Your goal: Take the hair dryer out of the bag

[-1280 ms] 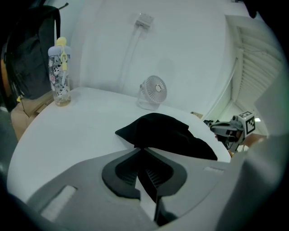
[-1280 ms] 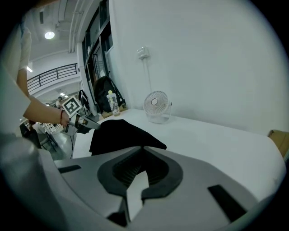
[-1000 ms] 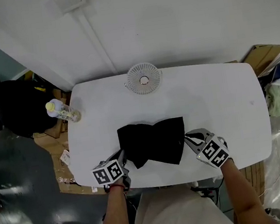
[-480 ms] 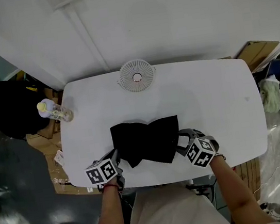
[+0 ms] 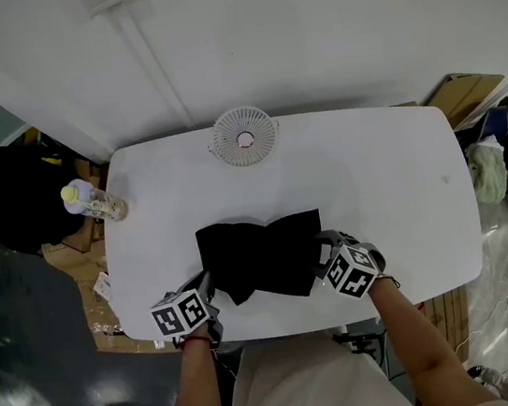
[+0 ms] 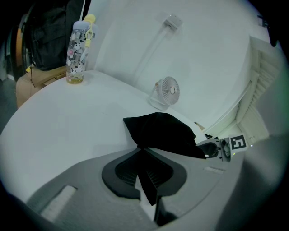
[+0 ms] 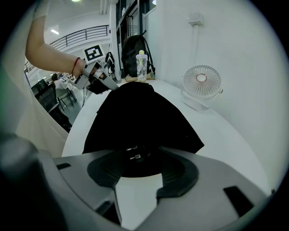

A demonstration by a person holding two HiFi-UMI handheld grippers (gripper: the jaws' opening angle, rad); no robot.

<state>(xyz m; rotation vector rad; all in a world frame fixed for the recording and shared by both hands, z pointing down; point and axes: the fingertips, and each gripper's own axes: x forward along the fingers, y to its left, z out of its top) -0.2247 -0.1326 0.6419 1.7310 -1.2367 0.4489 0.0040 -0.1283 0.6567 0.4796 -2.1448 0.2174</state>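
A black cloth bag lies flat on the white table, near its front edge. No hair dryer shows in any view. My left gripper is shut on the bag's front left corner; in the left gripper view a fold of the black cloth is pinched between the jaws. My right gripper is at the bag's right edge. Its jaws have just been opening and stand open. The bag's edge, with a small metal piece, lies between them without being pressed.
A small white fan stands at the table's back edge, and a printed bottle at the far left corner. A dark backpack and cardboard lie on the floor to the left. The table's front edge is just below both grippers.
My right gripper has come down and leftward to the bag's right edge, and its jaws have opened. The left gripper keeps its hold on the corner.
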